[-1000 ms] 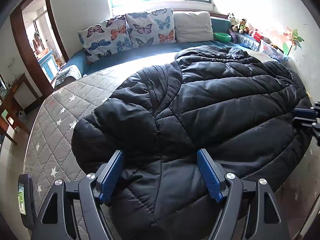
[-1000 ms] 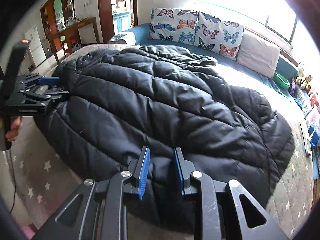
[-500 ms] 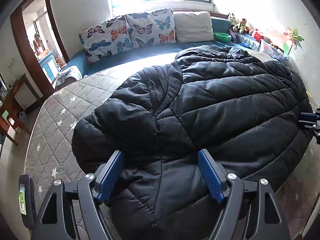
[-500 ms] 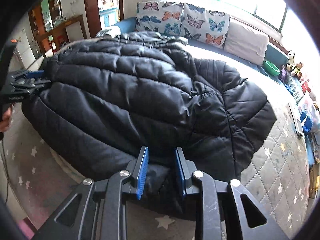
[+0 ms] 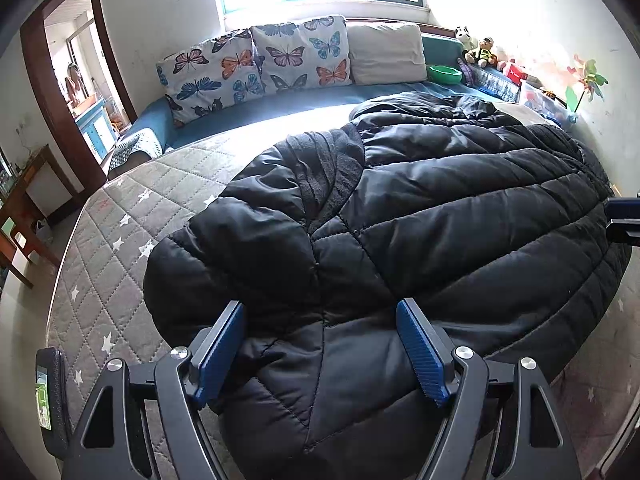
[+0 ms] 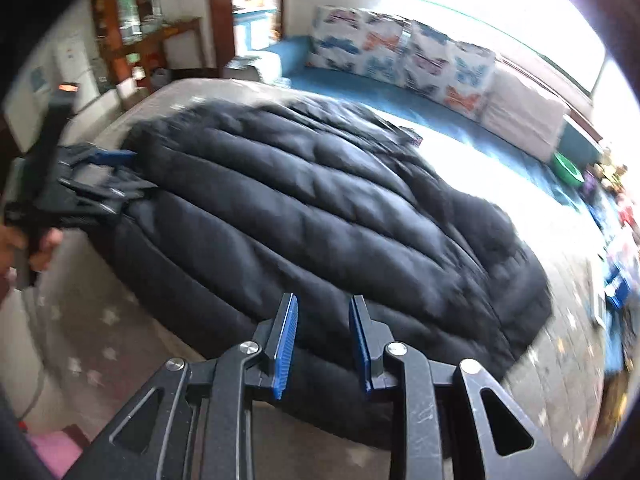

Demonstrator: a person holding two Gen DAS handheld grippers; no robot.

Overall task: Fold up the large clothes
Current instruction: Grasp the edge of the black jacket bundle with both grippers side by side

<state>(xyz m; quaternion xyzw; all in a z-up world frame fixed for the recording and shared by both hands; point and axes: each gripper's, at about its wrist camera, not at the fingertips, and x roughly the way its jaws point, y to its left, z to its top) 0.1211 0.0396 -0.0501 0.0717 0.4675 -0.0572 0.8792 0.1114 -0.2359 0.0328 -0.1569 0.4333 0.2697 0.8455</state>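
Observation:
A large black quilted puffer jacket [image 5: 420, 220] lies spread on the grey star-patterned mattress [image 5: 120, 232]. It also fills the right wrist view [image 6: 320, 216], which is blurred. My left gripper [image 5: 320, 336] is wide open, its blue pads straddling the jacket's near edge by the sleeve. It also shows at the left of the right wrist view [image 6: 108, 160], at the jacket's corner. My right gripper [image 6: 322, 336] has its jaws a narrow gap apart over the jacket's near hem, with no fabric visibly between the pads. Its tip shows at the right edge of the left wrist view [image 5: 624, 220].
Butterfly pillows [image 5: 256, 64] and a plain cushion [image 5: 386, 56] line the blue couch at the back. A green bowl [image 5: 444, 74], toys and boxes sit at the far right. A doorway [image 5: 76, 92] and wooden furniture stand to the left.
The right gripper has swung quickly: its view is now blurred and shifted, and the jacket sits differently in it. The left gripper has stayed open in place.

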